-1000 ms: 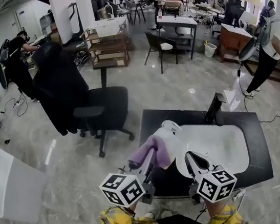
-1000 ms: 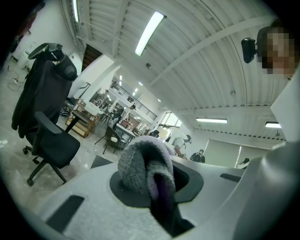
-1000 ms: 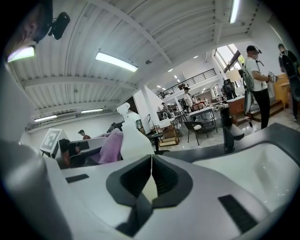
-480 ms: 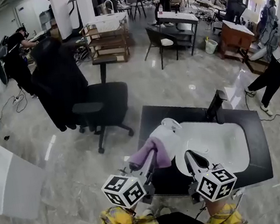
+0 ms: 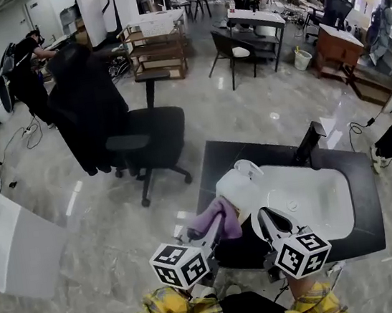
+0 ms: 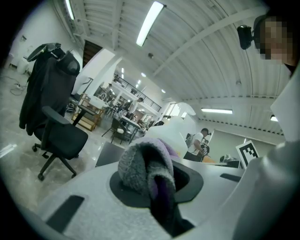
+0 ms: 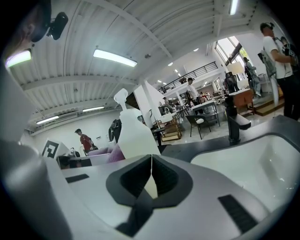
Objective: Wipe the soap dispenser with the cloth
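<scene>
The white soap dispenser (image 5: pixel 235 185) stands on the dark counter at the left end of the sink, its pump head (image 5: pixel 247 169) on top. My left gripper (image 5: pixel 218 223) is shut on a bunched purple cloth (image 5: pixel 211 220), which lies against the dispenser's lower near-left side. In the left gripper view the cloth (image 6: pixel 146 169) bulges out between the jaws, with the dispenser (image 6: pixel 169 132) just behind it. My right gripper (image 5: pixel 265 216) is shut and holds nothing; it hovers beside the dispenser over the sink's near rim. From the right gripper view the dispenser (image 7: pixel 134 135) rises left of centre.
A white sink basin (image 5: pixel 332 198) is set in the dark counter (image 5: pixel 360 165), with a black faucet (image 5: pixel 308 142) at the back. A black office chair (image 5: pixel 140 142) with a dark coat stands left of the counter. People work at desks farther off.
My left gripper and the cloth have slid down the dispenser's near-left side toward the counter. The right gripper has stayed in place, shut.
</scene>
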`<state>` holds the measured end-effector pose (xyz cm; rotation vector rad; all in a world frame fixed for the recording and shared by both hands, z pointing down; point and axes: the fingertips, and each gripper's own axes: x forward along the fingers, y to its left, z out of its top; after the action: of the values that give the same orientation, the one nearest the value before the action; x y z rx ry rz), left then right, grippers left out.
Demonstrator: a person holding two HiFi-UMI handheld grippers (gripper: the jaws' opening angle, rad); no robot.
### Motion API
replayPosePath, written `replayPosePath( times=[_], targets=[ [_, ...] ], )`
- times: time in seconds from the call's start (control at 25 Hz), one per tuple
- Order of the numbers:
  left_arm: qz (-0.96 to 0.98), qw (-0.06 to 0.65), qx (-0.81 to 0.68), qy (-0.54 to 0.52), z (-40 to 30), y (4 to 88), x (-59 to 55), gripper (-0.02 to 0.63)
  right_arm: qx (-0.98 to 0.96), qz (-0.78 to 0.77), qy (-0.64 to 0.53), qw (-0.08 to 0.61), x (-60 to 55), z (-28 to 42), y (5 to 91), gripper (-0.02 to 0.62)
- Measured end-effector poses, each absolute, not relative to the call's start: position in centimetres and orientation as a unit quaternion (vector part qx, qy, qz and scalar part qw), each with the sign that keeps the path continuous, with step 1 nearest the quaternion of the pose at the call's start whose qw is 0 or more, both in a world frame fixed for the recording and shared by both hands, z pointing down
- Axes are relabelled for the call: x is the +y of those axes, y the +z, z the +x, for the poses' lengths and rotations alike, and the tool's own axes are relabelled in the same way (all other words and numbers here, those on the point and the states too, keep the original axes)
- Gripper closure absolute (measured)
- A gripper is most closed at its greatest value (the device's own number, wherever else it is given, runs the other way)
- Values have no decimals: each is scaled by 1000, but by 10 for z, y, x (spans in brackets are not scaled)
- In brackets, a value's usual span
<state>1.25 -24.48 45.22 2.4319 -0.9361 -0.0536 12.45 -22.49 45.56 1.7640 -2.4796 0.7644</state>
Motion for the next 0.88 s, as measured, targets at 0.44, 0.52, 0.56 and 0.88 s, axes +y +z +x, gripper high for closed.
replayPosePath(
  times=[0.44, 0.52, 0.56, 0.88],
  targets=[
    [886, 299, -352, 37, 13, 512, -249, 557, -783, 570, 250, 2, -224, 135, 461, 589],
    [881, 309, -356, 45, 10, 524, -250, 557, -782, 571, 251, 4, -224, 134, 461, 589],
    [878, 314, -358, 48, 9, 530, -251, 557, -782, 571, 252, 5, -223, 133, 462, 589],
    [868, 330, -363, 75, 7, 560, -247, 557, -780, 570, 257, 13, -218, 132, 469, 589]
  ],
)
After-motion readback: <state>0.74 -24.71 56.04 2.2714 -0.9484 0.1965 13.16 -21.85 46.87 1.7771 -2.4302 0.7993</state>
